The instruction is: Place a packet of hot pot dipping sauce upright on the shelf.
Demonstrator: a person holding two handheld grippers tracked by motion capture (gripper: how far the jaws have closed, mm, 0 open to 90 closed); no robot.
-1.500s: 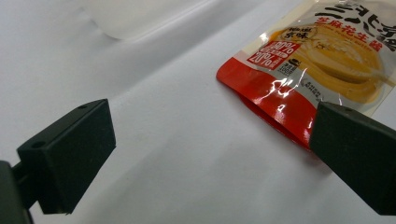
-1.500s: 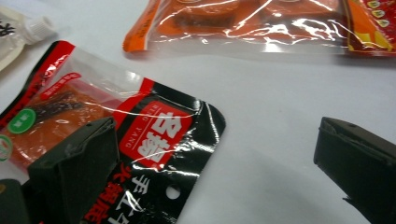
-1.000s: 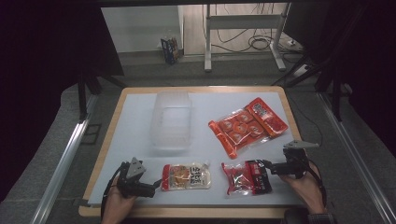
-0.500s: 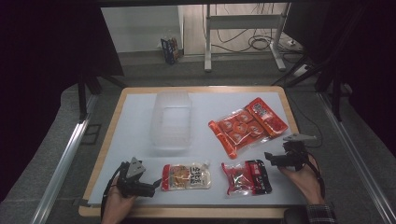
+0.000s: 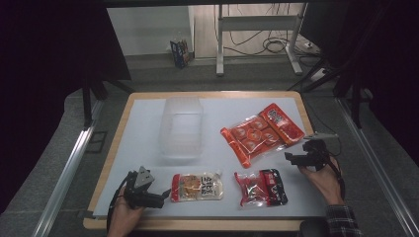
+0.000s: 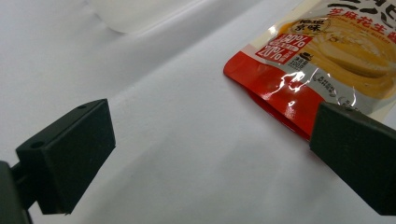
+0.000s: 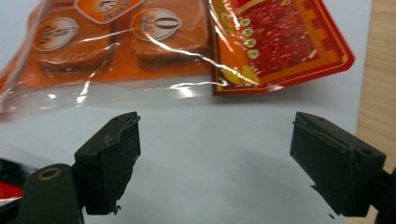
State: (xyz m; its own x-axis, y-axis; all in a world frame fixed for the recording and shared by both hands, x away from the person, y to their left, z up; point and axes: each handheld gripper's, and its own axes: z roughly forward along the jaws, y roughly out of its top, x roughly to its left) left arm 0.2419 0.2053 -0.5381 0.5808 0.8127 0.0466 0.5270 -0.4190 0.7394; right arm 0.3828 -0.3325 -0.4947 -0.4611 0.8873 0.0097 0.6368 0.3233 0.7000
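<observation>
While the left hand-held gripper [image 5: 165, 197] rests near the front edge of the white worktop [image 5: 143, 128], its jaws stand wide apart and empty, just beside the red end of a yellow snack pouch [image 5: 197, 186]. At the right edge, the right hand-held gripper [image 5: 288, 157] points at a large orange packet of round cakes [image 5: 261, 134]; its jaws, which have just been closing a little, are open with nothing between them. A dark red packet [image 5: 259, 187] lies near the front.

On the tabletop [image 5: 148, 123] we see a clear tub [image 5: 182, 127] at rear centre, with a large snack pack [image 5: 261, 132] to its right. Before them lie two pouches side by side: the peanut pouch [image 5: 197, 186] left, the small packet [image 5: 259, 187] right.
</observation>
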